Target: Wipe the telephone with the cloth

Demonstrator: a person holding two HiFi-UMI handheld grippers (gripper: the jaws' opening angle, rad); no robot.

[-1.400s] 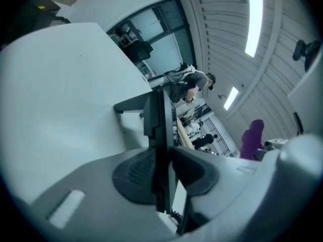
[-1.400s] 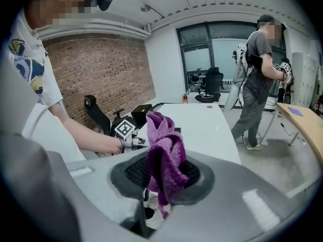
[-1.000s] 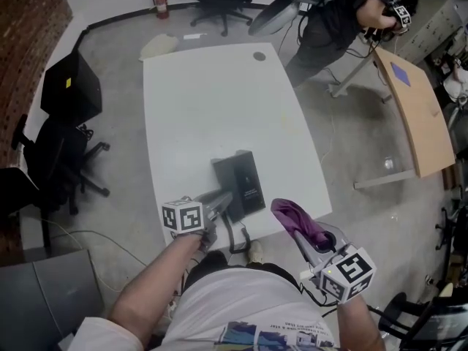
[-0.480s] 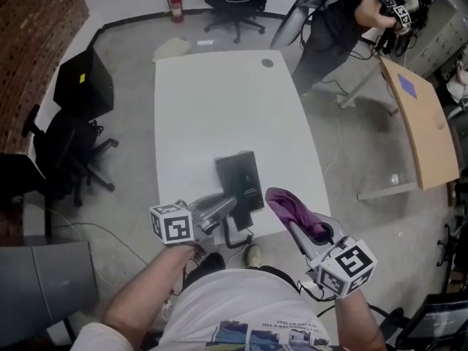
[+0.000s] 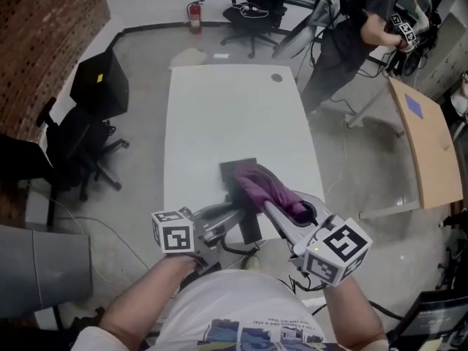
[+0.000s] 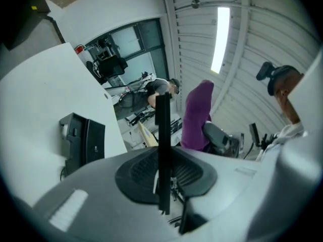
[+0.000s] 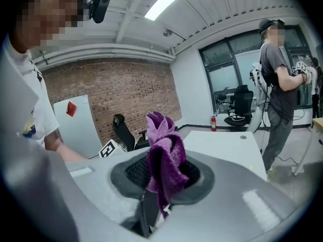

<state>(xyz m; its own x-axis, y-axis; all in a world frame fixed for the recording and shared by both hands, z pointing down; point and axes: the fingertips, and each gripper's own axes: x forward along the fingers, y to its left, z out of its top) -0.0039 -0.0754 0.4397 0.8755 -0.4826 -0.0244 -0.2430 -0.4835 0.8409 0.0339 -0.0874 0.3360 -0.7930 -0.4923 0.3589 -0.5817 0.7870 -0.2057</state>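
Note:
The black telephone (image 5: 228, 171) lies on the near part of the white table (image 5: 219, 115); the left gripper view shows the telephone (image 6: 81, 140) at its left. My right gripper (image 5: 270, 205) is shut on a purple cloth (image 5: 262, 187), which hangs over the telephone's right side; whether it touches I cannot tell. The cloth (image 7: 164, 155) bunches up between the jaws. My left gripper (image 5: 235, 212) is shut with nothing in it and sits at the telephone's near left edge. The cloth (image 6: 197, 115) also shows in the left gripper view.
A person (image 5: 362, 20) stands beyond the table's far right corner, beside a wooden desk (image 5: 424, 137). Black office chairs (image 5: 73, 156) and a black box (image 5: 102, 86) stand on the left. A grey bin (image 5: 36, 269) is at the near left. The telephone's cord (image 5: 238, 248) hangs off the near edge.
My right gripper has carried the cloth forward and left, from beyond the table's near right corner to over the telephone. The left gripper stays by the telephone's near edge.

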